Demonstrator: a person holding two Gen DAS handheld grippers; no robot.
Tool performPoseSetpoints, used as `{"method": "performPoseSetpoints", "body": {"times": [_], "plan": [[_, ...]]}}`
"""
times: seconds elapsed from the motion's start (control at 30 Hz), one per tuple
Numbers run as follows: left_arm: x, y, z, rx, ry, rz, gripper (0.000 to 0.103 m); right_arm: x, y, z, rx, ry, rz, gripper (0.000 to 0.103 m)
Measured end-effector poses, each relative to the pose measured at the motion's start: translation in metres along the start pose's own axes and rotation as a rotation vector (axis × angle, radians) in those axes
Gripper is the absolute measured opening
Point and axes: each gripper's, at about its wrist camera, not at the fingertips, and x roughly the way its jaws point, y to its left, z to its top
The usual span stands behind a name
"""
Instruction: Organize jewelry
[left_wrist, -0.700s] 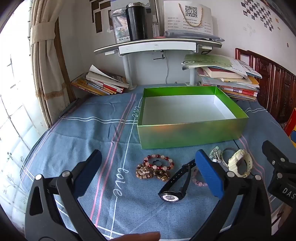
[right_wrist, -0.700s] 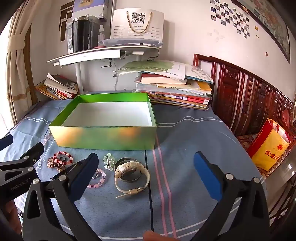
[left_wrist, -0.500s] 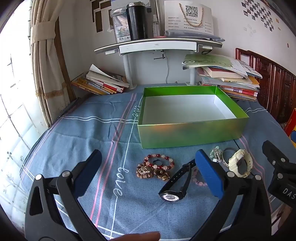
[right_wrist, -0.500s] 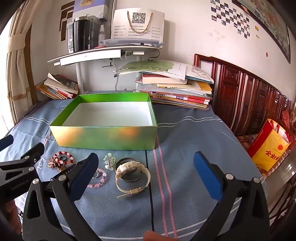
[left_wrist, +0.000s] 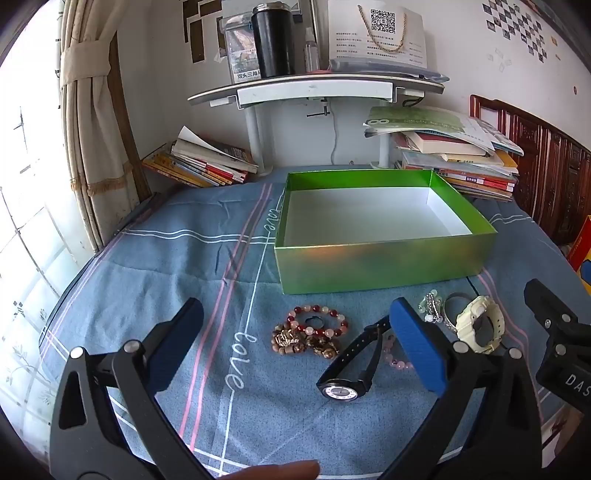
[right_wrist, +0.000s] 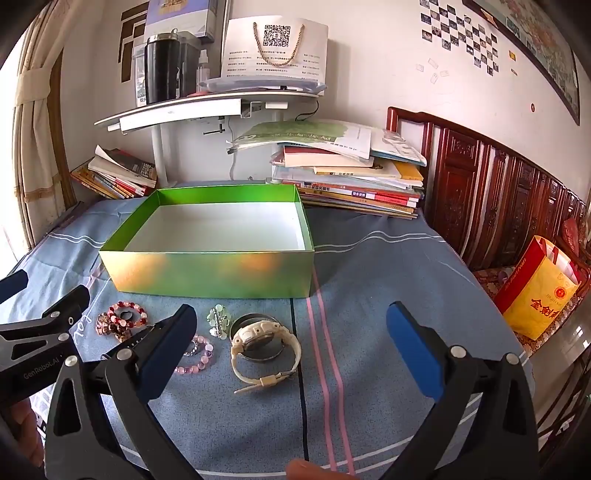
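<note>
- Your jewelry lies loose in a row on the blue striped bedsheet (left_wrist: 184, 266), just in front of the open green cardboard box (left_wrist: 380, 266), whose white inside holds nothing.
- In front of the box's left half sits a red and pink beaded bracelet (left_wrist: 317, 321) touching a brown carved-bead bracelet (left_wrist: 304, 341).
- Nearer to you than those beads, a black-strapped wristwatch (left_wrist: 349, 373) lies with its dial up.
- A pale pink bead bracelet (right_wrist: 195, 354) and a small pale green charm (right_wrist: 218, 320) lie before the box's middle.
- In front of the box's right half, a cream plastic wristwatch (right_wrist: 264, 347) rests over a dark metal bangle (right_wrist: 255, 321).
- Your left gripper (left_wrist: 295, 350) hovers with its blue-padded jaws spread wide, gripping nothing.
- Your right gripper (right_wrist: 291, 349) is likewise wide open and empty.
</note>
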Motion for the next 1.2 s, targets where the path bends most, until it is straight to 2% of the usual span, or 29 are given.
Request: {"method": "performPoseSetpoints", "body": {"times": [1.2], "plan": [[-0.0008,0.0007,0.0002,-0.003,0.004,-0.004,0.1,-0.0041,-0.0021,-0.001,0.005,-0.009,0.001,0.101]]}}
